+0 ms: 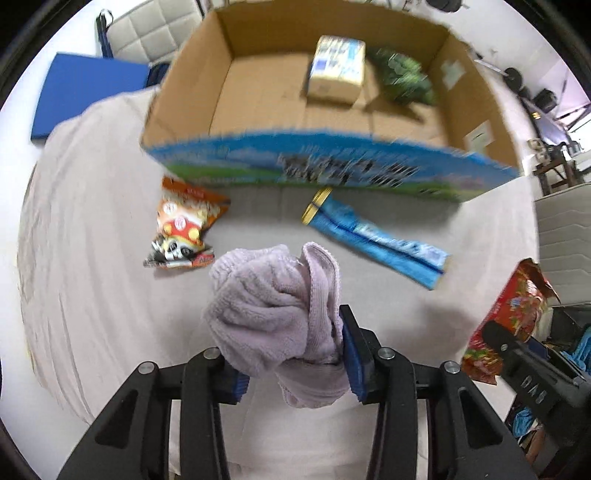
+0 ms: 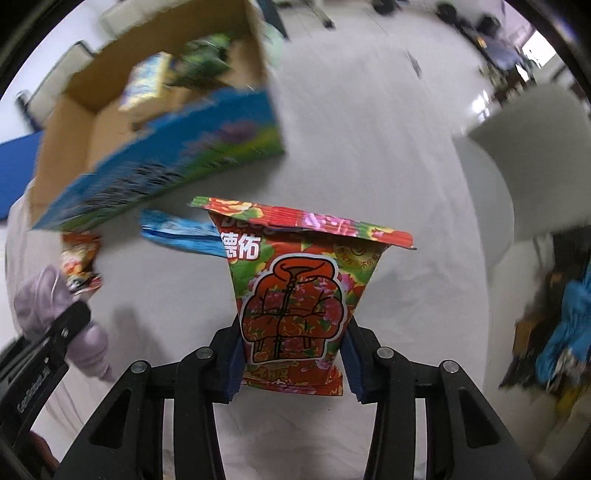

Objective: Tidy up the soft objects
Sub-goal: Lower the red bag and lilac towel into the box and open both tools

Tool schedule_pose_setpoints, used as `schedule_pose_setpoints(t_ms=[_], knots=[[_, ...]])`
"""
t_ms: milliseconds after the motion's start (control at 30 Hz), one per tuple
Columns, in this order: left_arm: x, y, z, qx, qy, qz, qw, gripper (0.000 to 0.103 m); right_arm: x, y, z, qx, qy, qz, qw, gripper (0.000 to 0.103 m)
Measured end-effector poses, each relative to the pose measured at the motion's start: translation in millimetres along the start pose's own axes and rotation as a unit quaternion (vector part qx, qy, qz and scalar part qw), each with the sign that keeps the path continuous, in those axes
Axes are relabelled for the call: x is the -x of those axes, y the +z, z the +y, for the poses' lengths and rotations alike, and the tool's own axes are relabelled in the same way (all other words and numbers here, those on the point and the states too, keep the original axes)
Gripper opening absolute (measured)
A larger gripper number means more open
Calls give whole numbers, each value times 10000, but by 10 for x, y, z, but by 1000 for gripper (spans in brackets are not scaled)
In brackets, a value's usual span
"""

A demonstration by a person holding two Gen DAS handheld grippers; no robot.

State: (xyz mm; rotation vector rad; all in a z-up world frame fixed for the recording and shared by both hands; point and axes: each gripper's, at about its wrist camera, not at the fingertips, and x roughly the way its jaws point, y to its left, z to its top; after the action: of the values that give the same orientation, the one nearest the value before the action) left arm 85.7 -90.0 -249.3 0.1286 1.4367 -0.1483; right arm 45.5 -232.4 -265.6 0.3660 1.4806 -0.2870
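My left gripper (image 1: 291, 354) is shut on a crumpled lilac towel (image 1: 273, 314) and holds it above the white cloth-covered table (image 1: 92, 277). My right gripper (image 2: 291, 354) is shut on a red floral packet (image 2: 295, 295), held upright; the packet also shows at the right edge of the left wrist view (image 1: 509, 317). The open cardboard box (image 1: 332, 158) with a blue printed front stands ahead; inside are a pale wrapped pack (image 1: 338, 70) and a green soft item (image 1: 402, 75). The towel and left gripper show at the left of the right wrist view (image 2: 55, 317).
On the table in front of the box lie an orange cartoon snack bag (image 1: 183, 229) and a long blue packet (image 1: 376, 240). A blue mat (image 1: 85, 96) and a white padded chair (image 1: 147, 29) are behind at left. Clutter stands on the floor at right (image 2: 561, 332).
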Motion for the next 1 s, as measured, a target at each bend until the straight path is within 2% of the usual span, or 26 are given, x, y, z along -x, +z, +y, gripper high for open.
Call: schedule_pose_setpoints(t_ms=[133, 300, 467, 600, 667, 800, 1000], knots=[[376, 162, 35, -113, -35, -344, 9993, 38, 445, -59, 159, 330, 63, -332, 9989, 47], [808, 267, 169, -262, -119, -598, 9978, 38, 869, -19, 161, 498, 254, -447, 9974, 47], [1027, 429, 203, -338, -332, -633, 9969, 38, 1236, 104, 184, 594, 540, -460, 9957, 47], [1165, 653, 229, -498, -336, -575, 9965, 38, 1417, 356, 352, 845, 609, -474, 9934, 47], [1183, 815, 238, -632, -218, -585, 9960, 38, 1444, 566, 447, 947, 639, -433, 9925, 47], [1119, 1280, 366, -584, -220, -424, 9971, 38, 1349, 997, 594, 1081, 573, -254, 9922, 47], [858, 1921, 493, -706, 156, -185, 9972, 39, 874, 1658, 753, 1106, 361, 264, 9929, 47]])
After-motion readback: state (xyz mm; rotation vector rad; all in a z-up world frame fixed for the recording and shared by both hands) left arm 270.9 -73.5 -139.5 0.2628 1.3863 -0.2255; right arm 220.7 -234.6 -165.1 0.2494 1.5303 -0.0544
